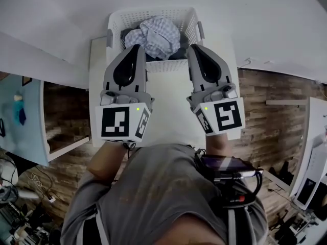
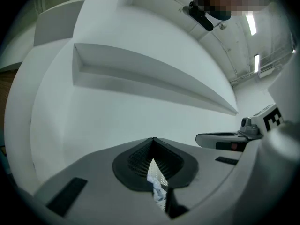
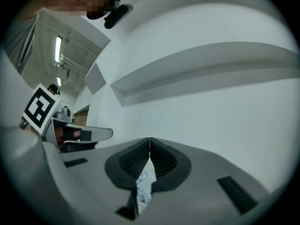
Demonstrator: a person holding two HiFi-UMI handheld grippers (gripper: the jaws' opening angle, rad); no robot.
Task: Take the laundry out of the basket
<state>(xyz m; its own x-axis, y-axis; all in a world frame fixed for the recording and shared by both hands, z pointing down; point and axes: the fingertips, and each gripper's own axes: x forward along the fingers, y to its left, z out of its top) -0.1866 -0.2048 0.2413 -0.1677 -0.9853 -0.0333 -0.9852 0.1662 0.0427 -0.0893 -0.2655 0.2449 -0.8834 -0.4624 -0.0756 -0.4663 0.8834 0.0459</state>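
Note:
A white lattice laundry basket [image 1: 153,13] stands at the far end of a narrow white table [image 1: 171,103], against the wall. A crumpled blue-and-white checked cloth [image 1: 157,34] lies on top in it, over darker laundry [image 1: 127,34]. My left gripper [image 1: 137,48] and right gripper [image 1: 195,48] point level at the basket side by side, tips over its near rim. Both are shut with nothing in them. In the left gripper view the left gripper [image 2: 153,139] has its tips together, with checked cloth [image 2: 157,189] showing through the slit behind them. The right gripper [image 3: 149,139] looks the same.
A white wall with a ledge [image 2: 154,76] rises right behind the basket. Wood flooring [image 1: 276,111] lies on both sides of the table. A pale blue panel [image 1: 20,121] stands at the left, cables and clutter [image 1: 20,208] on the floor at lower left.

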